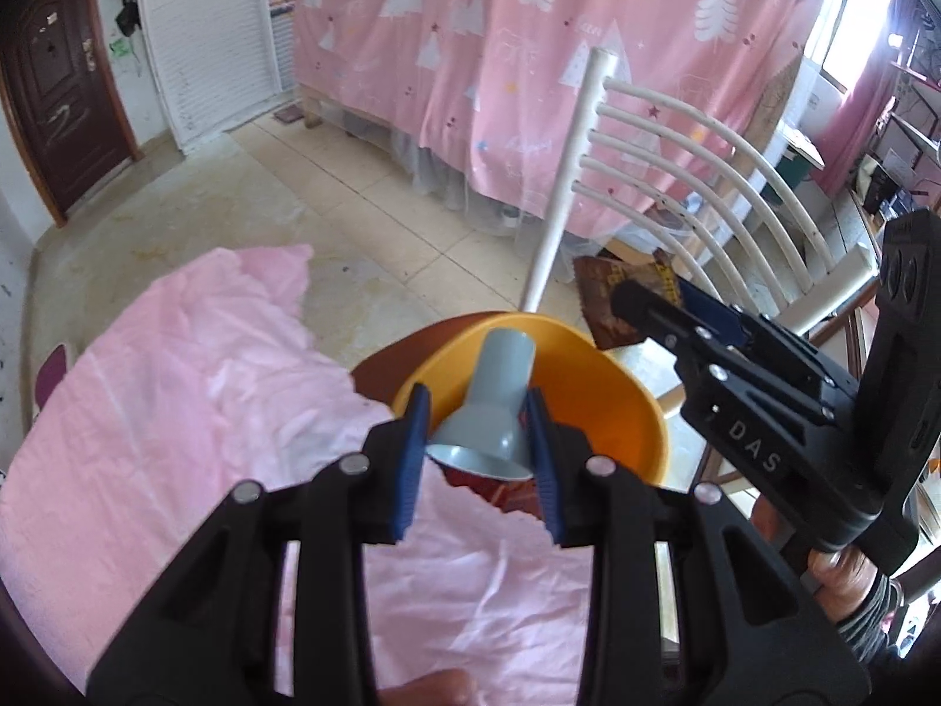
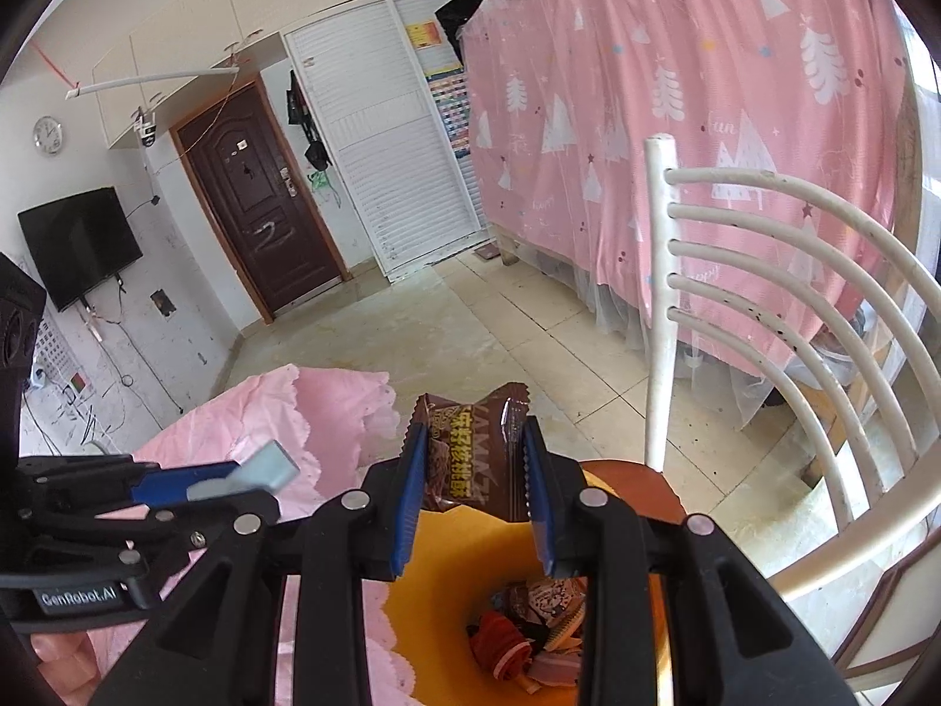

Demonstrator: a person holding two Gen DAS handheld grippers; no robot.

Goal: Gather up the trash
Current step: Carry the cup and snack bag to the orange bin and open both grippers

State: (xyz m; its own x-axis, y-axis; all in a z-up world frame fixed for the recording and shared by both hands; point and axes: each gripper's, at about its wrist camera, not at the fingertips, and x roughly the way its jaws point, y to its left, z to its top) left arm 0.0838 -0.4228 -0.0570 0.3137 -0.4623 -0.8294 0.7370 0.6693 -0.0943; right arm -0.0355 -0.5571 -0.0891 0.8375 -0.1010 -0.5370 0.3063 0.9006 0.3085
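Observation:
My left gripper is shut on a small grey funnel-shaped plastic piece, held just above the orange bin. The same left gripper shows at the left of the right wrist view, with the grey piece between its blue pads. My right gripper is shut on a brown snack wrapper with yellow print, above the orange bin. In the bin lie several wrappers. From the left wrist view, the right gripper holds the brown wrapper beyond the bin's far rim.
A pink cloth covers the table to the left of the bin. A white slatted chair stands close on the right. Behind it hangs a pink curtain. Tiled floor leads to a brown door.

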